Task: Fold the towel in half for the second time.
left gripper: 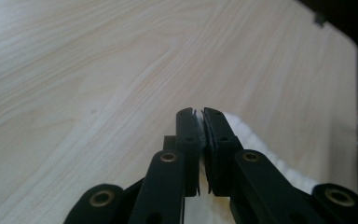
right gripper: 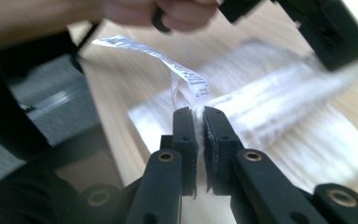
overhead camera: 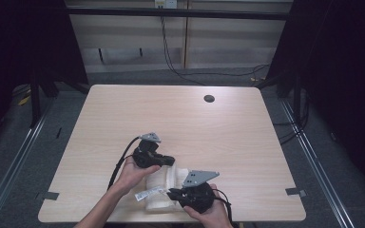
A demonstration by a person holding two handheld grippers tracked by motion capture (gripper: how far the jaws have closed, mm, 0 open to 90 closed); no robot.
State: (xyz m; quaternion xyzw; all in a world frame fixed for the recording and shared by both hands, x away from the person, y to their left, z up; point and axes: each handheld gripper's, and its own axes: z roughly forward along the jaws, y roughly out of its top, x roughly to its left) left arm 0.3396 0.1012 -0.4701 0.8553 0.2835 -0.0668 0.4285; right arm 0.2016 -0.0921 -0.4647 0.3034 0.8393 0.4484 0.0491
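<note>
White towel (overhead camera: 164, 187) is lying folded at the near edge of the table (overhead camera: 180, 118), between the two hands. Care label (overhead camera: 148, 194) is sticking out on its left side.

Left claw (overhead camera: 169, 161) is clenching the towel's far edge; in the left gripper view a thin sliver of white cloth is showing between the nearly closed jaws. Right claw (overhead camera: 173, 194) is pinching the near edge right by the label (right gripper: 186, 77), jaws pressing on fabric (right gripper: 279, 116).

Handling, as a judgement: cloth is looking soft, light, limp; it is likely sagging wherever unsupported, and not fragile. Thick pile is giving the pads good purchase, so slipping seems unlikely. Best holds are the corners or hems, well apart, so the piece is hanging flat. The label is flimsy, not a hold.

Surface: pale wood-grain laminate, smooth, a round cable hole (overhead camera: 209, 99) at the far side. Room is dim around it, dark curtains on both sides, cables trailing down the back wall, grey floor.
</note>
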